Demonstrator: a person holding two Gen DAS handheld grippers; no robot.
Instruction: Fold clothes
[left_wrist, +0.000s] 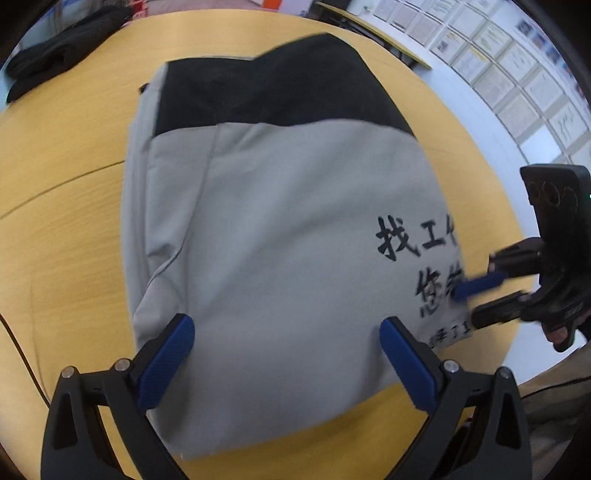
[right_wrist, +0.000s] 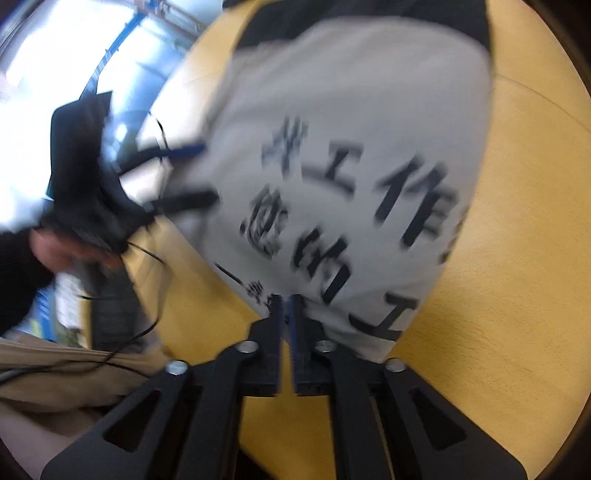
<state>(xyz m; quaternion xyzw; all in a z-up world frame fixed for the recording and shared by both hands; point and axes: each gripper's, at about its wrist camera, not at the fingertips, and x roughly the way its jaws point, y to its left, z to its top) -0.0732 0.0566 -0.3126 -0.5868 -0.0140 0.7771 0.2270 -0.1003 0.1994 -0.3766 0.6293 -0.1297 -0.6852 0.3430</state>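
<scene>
Grey-and-black garment (left_wrist: 280, 229) folded at frame centre on the yellow table (left_wrist: 74, 177). Left gripper (left_wrist: 286, 345) low in frame, jaws spread wide above the cloth. Right gripper (right_wrist: 285, 306) at the printed edge, jaws slightly parted, pinching nothing.

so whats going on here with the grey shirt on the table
A person is folding clothes with a handheld gripper in each hand. A grey and black garment with black printed characters lies folded into a compact rectangle on the yellow wooden table. The left gripper is wide open over its near edge, holding nothing. The right gripper is at the printed corner with its jaws slightly apart; blur hides whether they pinch cloth. Another dark garment lies at the table's far edge.
</scene>
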